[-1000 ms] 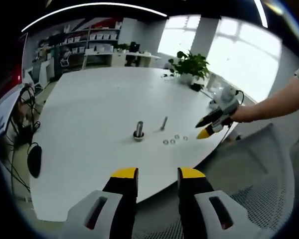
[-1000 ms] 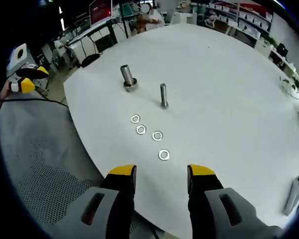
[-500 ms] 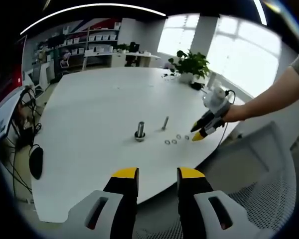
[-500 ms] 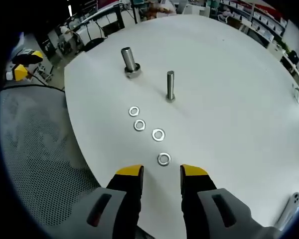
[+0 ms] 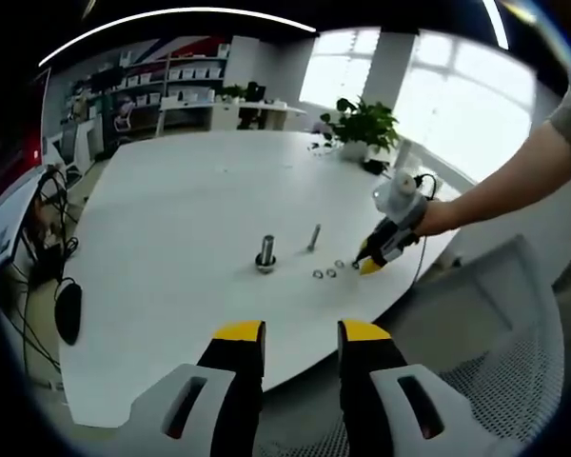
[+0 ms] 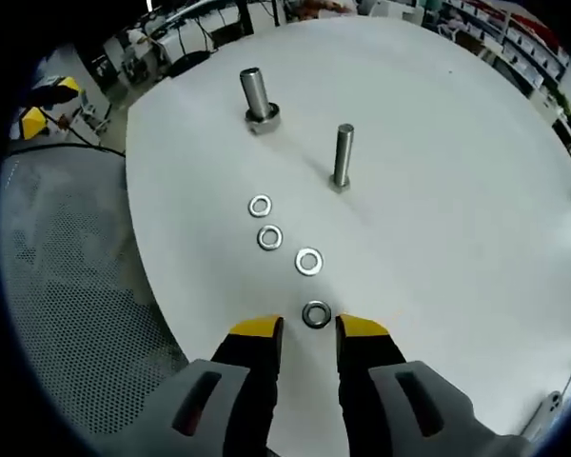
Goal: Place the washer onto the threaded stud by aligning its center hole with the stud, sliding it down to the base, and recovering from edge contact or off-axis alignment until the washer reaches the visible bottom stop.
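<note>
On the white desk (image 6: 457, 190) I count four washers in the right gripper view. They lie in one curved row: the first washer (image 6: 260, 206), the second washer (image 6: 269, 237), the third washer (image 6: 308, 261), and the fourth washer (image 6: 316, 314), which is just in front of the yellow-tipped fingers (image 6: 257, 329).

There are two upright metal studs. One is the thick stud (image 6: 256, 95) with a wide base, the other is the thin stud (image 6: 343, 156).

In the left gripper view there is one potted plant (image 5: 362, 126) at the far edge of the desk.
</note>
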A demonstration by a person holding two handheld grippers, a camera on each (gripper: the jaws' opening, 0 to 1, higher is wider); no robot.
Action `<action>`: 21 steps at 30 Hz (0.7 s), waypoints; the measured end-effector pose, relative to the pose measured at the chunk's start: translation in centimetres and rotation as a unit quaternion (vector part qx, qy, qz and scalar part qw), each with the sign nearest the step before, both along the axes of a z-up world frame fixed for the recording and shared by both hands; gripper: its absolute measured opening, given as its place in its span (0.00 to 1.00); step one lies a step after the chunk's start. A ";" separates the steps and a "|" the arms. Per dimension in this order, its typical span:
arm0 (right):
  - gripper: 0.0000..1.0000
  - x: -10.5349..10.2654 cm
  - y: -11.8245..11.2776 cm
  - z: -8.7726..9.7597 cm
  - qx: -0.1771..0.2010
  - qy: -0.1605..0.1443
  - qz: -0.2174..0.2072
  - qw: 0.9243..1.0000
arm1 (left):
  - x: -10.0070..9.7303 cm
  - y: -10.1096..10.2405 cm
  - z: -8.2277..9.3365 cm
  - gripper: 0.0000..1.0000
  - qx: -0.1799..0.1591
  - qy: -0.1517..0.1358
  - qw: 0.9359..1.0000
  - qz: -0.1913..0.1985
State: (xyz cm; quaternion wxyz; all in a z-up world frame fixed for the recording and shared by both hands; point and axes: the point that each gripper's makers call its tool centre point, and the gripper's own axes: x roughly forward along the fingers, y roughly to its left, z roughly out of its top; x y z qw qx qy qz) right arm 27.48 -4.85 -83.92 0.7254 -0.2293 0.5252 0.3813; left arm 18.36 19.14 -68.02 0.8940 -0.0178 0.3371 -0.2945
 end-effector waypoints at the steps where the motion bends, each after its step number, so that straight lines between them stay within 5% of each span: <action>1: 0.24 0.0 0.0 -0.1 -0.008 -0.004 0.010 1.000 | 0.0 0.0 -0.1 0.28 0.000 0.002 1.000 0.001; 6: 0.23 0.1 0.0 -0.1 -0.016 -0.005 0.020 1.000 | -0.1 0.0 -0.5 0.28 0.009 0.009 1.000 -0.004; 10: 0.22 -0.1 0.1 -0.2 -0.041 -0.023 0.096 0.994 | 0.0 0.1 -0.4 0.28 0.006 0.006 1.000 0.000; 21: 0.17 0.4 -0.1 -0.3 -0.102 0.024 0.105 0.989 | -0.1 0.1 -0.4 0.28 0.009 0.008 1.000 0.000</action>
